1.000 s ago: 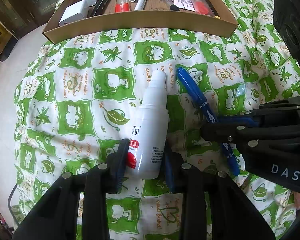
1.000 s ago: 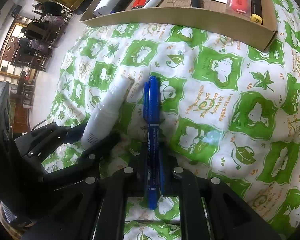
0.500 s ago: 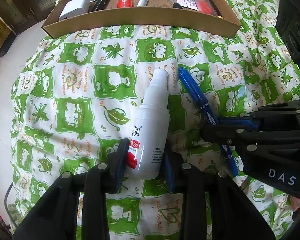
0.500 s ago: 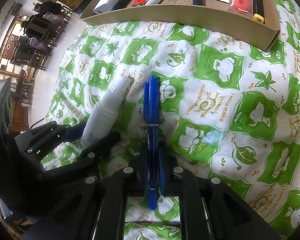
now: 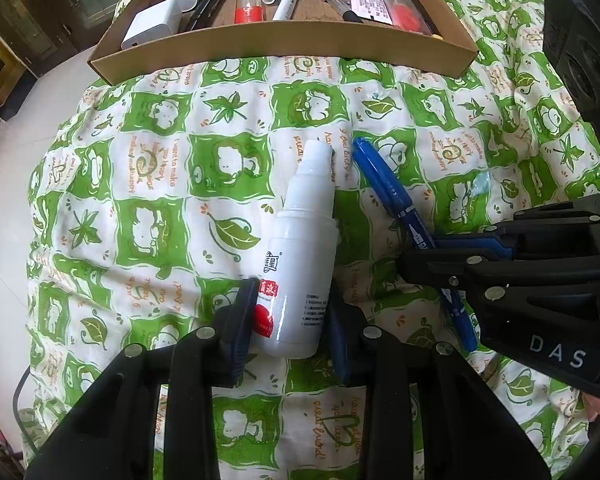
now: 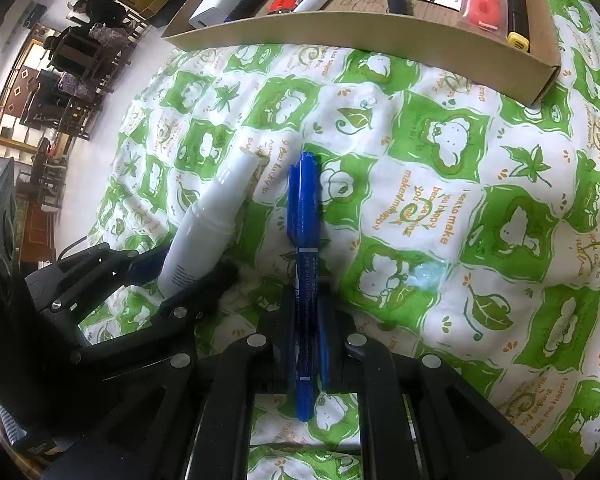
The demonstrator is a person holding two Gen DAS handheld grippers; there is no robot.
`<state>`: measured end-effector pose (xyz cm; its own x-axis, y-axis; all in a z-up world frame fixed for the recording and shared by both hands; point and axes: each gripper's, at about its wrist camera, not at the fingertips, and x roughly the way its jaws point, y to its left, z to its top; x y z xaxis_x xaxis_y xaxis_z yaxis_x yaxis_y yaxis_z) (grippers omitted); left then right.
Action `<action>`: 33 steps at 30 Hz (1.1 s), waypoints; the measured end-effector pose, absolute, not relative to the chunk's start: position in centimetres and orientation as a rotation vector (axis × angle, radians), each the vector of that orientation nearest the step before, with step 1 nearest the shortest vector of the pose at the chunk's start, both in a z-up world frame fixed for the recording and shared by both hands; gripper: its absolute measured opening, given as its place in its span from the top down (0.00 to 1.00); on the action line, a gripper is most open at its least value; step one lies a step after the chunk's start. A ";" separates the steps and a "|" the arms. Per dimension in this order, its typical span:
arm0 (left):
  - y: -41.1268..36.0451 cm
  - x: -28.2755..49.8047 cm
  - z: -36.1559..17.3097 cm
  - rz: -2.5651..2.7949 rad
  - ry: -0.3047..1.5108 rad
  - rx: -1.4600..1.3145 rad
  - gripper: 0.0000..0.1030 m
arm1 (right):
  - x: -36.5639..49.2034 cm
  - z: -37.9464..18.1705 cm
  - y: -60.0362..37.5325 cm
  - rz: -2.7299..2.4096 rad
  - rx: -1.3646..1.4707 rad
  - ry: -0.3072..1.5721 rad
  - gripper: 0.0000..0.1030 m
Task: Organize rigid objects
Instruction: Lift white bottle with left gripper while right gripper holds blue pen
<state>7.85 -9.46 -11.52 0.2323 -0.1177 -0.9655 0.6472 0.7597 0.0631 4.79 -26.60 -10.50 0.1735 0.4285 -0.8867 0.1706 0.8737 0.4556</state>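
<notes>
left gripper [image 5: 290, 316]: clamped on the base of the white bottle [image 5: 302, 252], which lies on the green-and-white cloth [image 5: 140, 220]
right gripper [image 6: 305, 334]: pinching the blue marker [image 6: 304, 264]
hidden: marker's middle tucked between the fingers
only in right view: dim room with chairs
cardboard tray [image 5: 284, 46]: far end cut off in both views
</notes>
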 end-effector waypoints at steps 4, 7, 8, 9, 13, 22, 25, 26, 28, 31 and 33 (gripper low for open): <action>-9.6 7.6 -11.4 -0.557 1.230 0.514 0.70 | 4.7 -10.4 -26.2 0.190 0.502 1.397 0.92; -9.6 7.5 -11.2 -0.558 1.226 0.511 0.70 | 4.5 -10.1 -25.9 0.185 0.502 1.386 0.92; -9.5 7.5 -11.2 -0.558 1.225 0.510 0.70 | 4.5 -10.0 -25.8 0.184 0.504 1.383 0.92; -9.4 7.5 -11.1 -0.559 1.224 0.508 0.70 | 4.4 -9.9 -25.8 0.182 0.510 1.378 0.92; -9.4 7.3 -10.9 -0.559 1.219 0.501 0.70 | 4.3 -9.3 -26.2 0.178 0.536 1.357 0.92; -9.2 7.3 -10.5 -0.559 1.221 0.489 0.71 | 4.2 -7.8 -27.0 0.184 0.579 1.297 0.92; -9.2 7.4 -9.7 -0.559 1.213 0.485 0.71 | 4.3 -7.7 -26.9 0.187 0.587 1.290 0.92; -9.2 7.5 -9.4 -0.558 1.211 0.485 0.71 | 4.2 -7.7 -27.0 0.188 0.590 1.288 0.92; -9.1 7.6 -8.8 -0.554 1.207 0.483 0.71 | 4.3 -7.6 -27.0 0.189 0.597 1.282 0.92; -9.1 8.0 -8.0 -0.539 1.200 0.486 0.71 | 4.0 -7.4 -27.8 0.196 0.610 1.273 0.92; -9.0 8.2 -7.6 -0.533 1.195 0.484 0.72 | 3.9 -7.3 -28.0 0.200 0.625 1.269 0.92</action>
